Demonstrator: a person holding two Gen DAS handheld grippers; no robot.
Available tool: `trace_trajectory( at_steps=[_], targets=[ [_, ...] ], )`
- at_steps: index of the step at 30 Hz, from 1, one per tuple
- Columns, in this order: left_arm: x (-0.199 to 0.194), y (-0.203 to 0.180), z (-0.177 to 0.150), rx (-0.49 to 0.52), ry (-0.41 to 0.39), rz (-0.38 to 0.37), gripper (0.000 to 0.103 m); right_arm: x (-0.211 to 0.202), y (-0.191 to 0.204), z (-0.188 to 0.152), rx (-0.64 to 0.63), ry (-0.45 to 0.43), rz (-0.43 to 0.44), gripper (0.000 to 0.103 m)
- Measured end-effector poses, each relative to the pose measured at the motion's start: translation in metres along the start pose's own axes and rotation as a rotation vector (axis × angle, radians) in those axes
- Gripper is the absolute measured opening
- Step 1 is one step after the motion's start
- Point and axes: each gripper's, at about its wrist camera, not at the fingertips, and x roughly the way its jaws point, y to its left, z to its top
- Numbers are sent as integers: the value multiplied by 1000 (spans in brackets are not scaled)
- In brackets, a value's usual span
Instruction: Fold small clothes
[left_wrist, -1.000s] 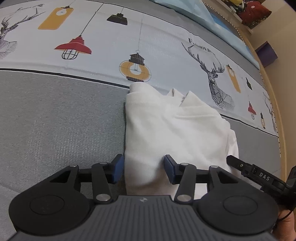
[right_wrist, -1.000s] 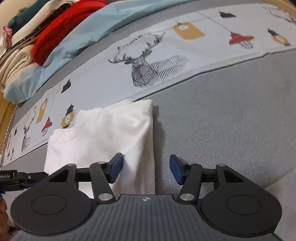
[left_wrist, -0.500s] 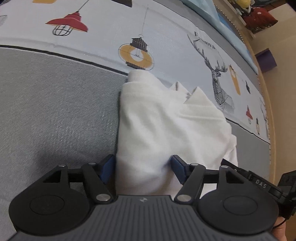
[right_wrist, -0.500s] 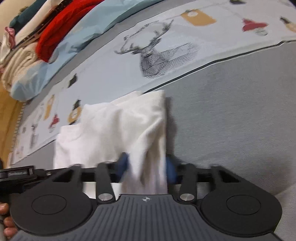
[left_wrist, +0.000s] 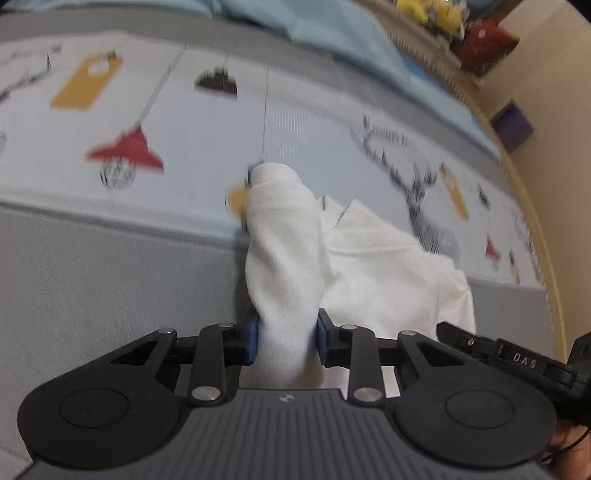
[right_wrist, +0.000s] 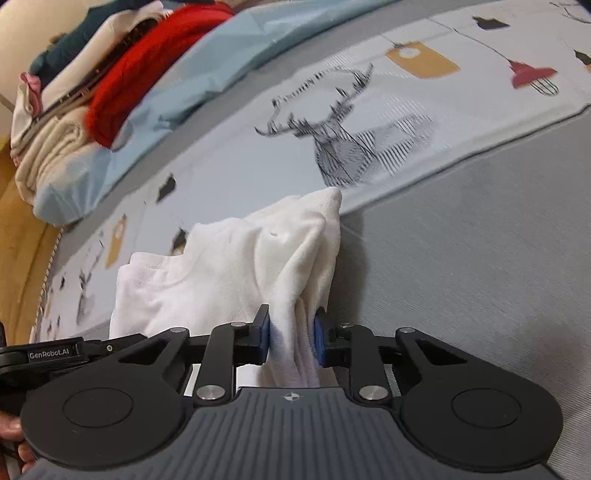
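A small white garment, partly folded, lies on the grey bed cover. My left gripper is shut on the garment's near left edge, and the cloth bunches up between its blue pads. My right gripper is shut on the near right edge of the same garment, with the cloth pinched and raised in folds. The right gripper's side shows at the right of the left wrist view, and the left gripper's side at the left of the right wrist view.
The bed cover has a grey band and a pale band printed with lamps and deer. A light blue sheet and a pile of red, beige and dark clothes lie at the back. A wooden bed edge runs along the side.
Both grippers have closed on the garment's near edge, one at each corner. The cloth is now gathered and lifted off the cover, and both views have tilted up.
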Motion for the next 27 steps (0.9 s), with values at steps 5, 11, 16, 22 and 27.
trace_trajectory(
  at_steps=[5,11,16,22,27],
  targets=[
    [-49,-12,13,78,-325,9,40,-20,43,10,-127,-221,43,22],
    [-46,-4,15,65,-253,10,41,-25,48,11,-157,-269,-62,39],
    [-21,9,3,88,-82,39,41,2,58,-7,-324,-48,-54,37],
    [-2,25,-14,70,61,152,57,11,54,-13,-324,12,-188,47],
    [-2,29,-24,92,84,171,59,12,49,-20,-341,85,-230,47]
  ],
)
